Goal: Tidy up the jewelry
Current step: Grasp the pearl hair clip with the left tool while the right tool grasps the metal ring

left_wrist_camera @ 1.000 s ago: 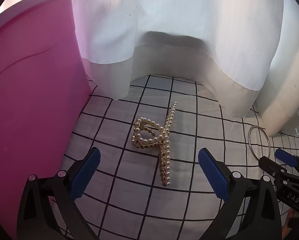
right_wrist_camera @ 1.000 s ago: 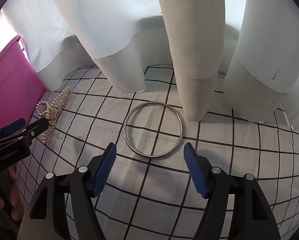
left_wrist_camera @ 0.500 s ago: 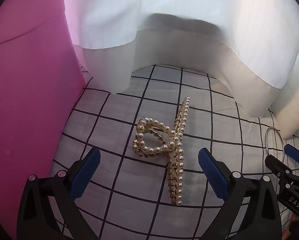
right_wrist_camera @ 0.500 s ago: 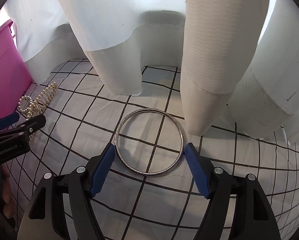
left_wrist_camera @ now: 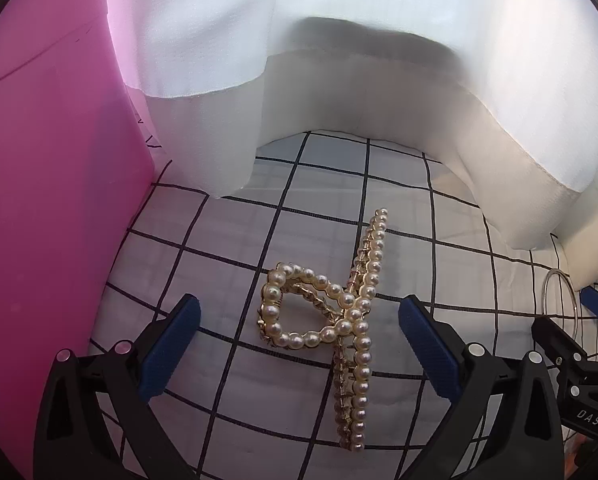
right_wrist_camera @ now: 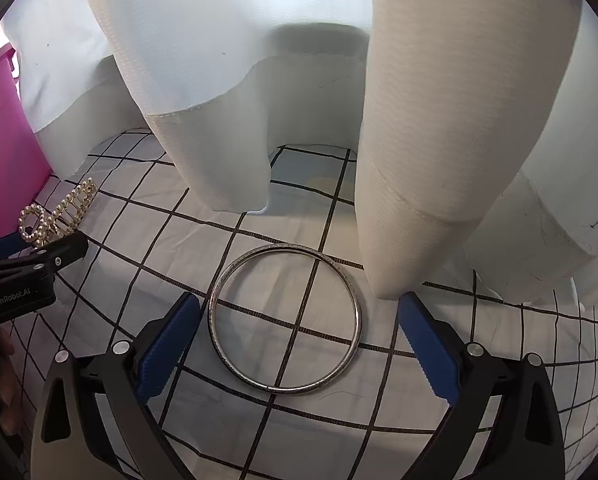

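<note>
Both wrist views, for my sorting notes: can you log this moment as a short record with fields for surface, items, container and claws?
surface: white cloth with black grid lines
item 1: gold hair clip edged with pearls, lying between the left claw's open fingers, untouched
item 2: thin silver metal bangle, flat on the cloth between the right claw's opening fingers, not gripped
container: pink plastic bin, left of the hair clip
backdrop: white hanging curtain

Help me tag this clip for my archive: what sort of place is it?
Probably a home bed or table by a window: a grid-patterned white cloth, white curtains hanging onto it, and a pink bin beside it.
</note>
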A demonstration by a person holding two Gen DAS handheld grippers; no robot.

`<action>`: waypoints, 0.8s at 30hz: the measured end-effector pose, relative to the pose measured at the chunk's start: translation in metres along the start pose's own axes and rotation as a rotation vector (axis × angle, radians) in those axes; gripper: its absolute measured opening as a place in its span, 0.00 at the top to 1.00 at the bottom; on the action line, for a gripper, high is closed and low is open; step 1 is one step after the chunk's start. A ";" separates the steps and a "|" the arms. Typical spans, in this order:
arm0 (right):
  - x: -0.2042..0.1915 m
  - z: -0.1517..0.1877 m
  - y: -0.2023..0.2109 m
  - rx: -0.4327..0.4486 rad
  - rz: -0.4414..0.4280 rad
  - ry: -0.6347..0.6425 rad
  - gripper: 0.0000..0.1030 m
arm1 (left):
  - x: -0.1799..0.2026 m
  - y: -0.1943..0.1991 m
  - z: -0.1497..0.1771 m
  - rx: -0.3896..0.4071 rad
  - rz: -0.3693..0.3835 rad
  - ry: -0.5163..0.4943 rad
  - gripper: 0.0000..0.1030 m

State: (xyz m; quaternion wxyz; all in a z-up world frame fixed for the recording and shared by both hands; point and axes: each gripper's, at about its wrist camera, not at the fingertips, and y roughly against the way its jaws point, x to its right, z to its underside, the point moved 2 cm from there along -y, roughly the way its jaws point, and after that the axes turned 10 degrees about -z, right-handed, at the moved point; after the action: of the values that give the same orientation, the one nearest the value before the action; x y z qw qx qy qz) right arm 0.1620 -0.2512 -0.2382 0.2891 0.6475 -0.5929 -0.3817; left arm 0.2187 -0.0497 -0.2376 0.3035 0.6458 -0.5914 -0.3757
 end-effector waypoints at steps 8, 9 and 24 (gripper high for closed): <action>-0.006 0.016 0.008 0.009 -0.010 0.002 0.10 | 0.005 0.018 0.010 0.007 0.001 -0.002 0.08; -0.007 0.017 0.009 0.009 -0.014 0.006 0.10 | 0.006 0.020 0.012 0.012 0.005 -0.005 0.11; -0.014 0.042 0.043 0.069 -0.058 -0.014 0.32 | 0.016 0.049 0.035 0.046 0.057 -0.047 0.57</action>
State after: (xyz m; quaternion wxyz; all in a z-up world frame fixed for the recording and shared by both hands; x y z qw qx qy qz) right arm 0.1038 -0.2394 -0.2231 0.2513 0.6712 -0.5886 -0.3739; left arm 0.1626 -0.0691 -0.2173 0.2849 0.6266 -0.6250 -0.3682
